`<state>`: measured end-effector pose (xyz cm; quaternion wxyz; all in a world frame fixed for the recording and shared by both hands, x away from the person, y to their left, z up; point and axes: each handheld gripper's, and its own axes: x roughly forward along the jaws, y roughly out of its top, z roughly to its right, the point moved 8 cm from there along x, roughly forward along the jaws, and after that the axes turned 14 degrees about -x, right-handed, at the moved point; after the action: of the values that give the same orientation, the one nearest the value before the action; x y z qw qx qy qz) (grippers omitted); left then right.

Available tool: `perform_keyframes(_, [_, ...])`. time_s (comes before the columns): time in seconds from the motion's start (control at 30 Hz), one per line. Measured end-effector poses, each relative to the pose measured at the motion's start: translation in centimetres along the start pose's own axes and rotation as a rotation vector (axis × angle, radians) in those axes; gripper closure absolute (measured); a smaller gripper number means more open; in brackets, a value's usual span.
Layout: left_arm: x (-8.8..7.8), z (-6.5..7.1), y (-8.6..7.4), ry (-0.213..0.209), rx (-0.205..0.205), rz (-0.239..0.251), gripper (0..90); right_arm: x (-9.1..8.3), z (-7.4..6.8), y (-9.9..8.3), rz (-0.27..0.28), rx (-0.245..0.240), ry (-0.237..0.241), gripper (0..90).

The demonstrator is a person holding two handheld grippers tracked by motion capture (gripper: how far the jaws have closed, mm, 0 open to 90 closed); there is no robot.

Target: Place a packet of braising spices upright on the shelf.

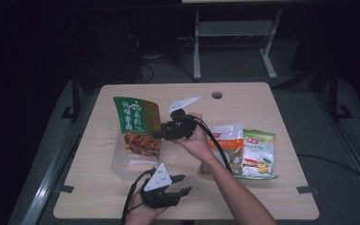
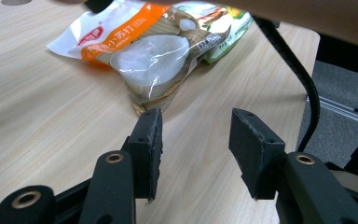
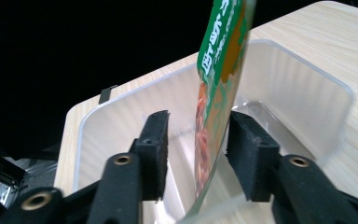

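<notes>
A green snack bag [image 1: 136, 124] with a red food picture stands upright in a clear plastic container [image 1: 120, 165] left of the table's middle. My right gripper [image 1: 158, 132] reaches it from the right. In the right gripper view the bag [image 3: 219, 70] hangs between the parted jaws of that gripper [image 3: 196, 149], close to the right pad and clear of the left one, inside the container [image 3: 303, 88]. My left gripper [image 1: 182, 184] rests near the front edge, open, and nothing lies between the jaws of that gripper [image 2: 196, 140].
An orange-and-white food bag [image 1: 227, 140] and a green-and-yellow bag [image 1: 260, 152] lie side by side right of centre. The orange-and-white bag [image 2: 144, 56] lies just ahead of the left jaws. The right gripper's cable [image 2: 293, 70] crosses above the table. A round hole [image 1: 217, 95] sits near the far edge.
</notes>
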<state>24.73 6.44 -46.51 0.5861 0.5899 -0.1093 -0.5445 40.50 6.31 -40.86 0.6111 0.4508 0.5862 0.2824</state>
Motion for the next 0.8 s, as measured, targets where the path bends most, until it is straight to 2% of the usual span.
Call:
perform_keyframes(0.03, [0.0, 0.0, 0.0, 0.000, 0.000, 0.000, 53.1, 0.0, 0.0, 0.0, 0.000, 0.000, 0.000, 56.5])
perform_keyframes(0.1, [0.1, 0.0, 0.0, 0.001, 0.003, -0.004, 52.3, -1.5, 0.0, -0.5, -0.005, 0.015, -0.006, 52.7])
perform_keyframes(0.17, [0.1, 0.0, 0.0, 0.001, 0.000, -0.003, 52.0, -2.0, 0.0, -0.6, -0.008, 0.014, -0.014, 51.9])
perform_keyframes(0.27, [0.3, -0.1, 0.1, 0.003, -0.008, 0.002, 50.9, -3.7, 0.1, -1.4, -0.019, 0.024, -0.030, 50.7])
perform_keyframes(0.3, [0.3, -0.1, 0.2, 0.003, -0.010, 0.003, 50.4, -4.8, 0.2, -1.9, -0.025, 0.032, -0.040, 50.1])
perform_keyframes(0.47, [0.6, -0.4, 0.3, 0.005, -0.015, -0.002, 49.4, -7.0, 0.5, -3.2, -0.040, 0.053, -0.065, 49.2])
perform_keyframes(0.5, [0.6, -0.4, 0.3, 0.005, -0.015, -0.002, 49.2, -7.0, 0.5, -3.2, -0.040, 0.053, -0.065, 49.2])
perform_keyframes(0.73, [0.9, -0.8, 0.8, 0.008, -0.019, 0.001, 46.6, -10.7, 1.1, -5.7, -0.084, 0.079, -0.117, 47.9])
perform_keyframes(0.8, [1.0, -0.9, 0.9, 0.010, -0.025, 0.002, 45.8, -11.6, 1.2, -6.5, -0.091, 0.103, -0.129, 47.2])
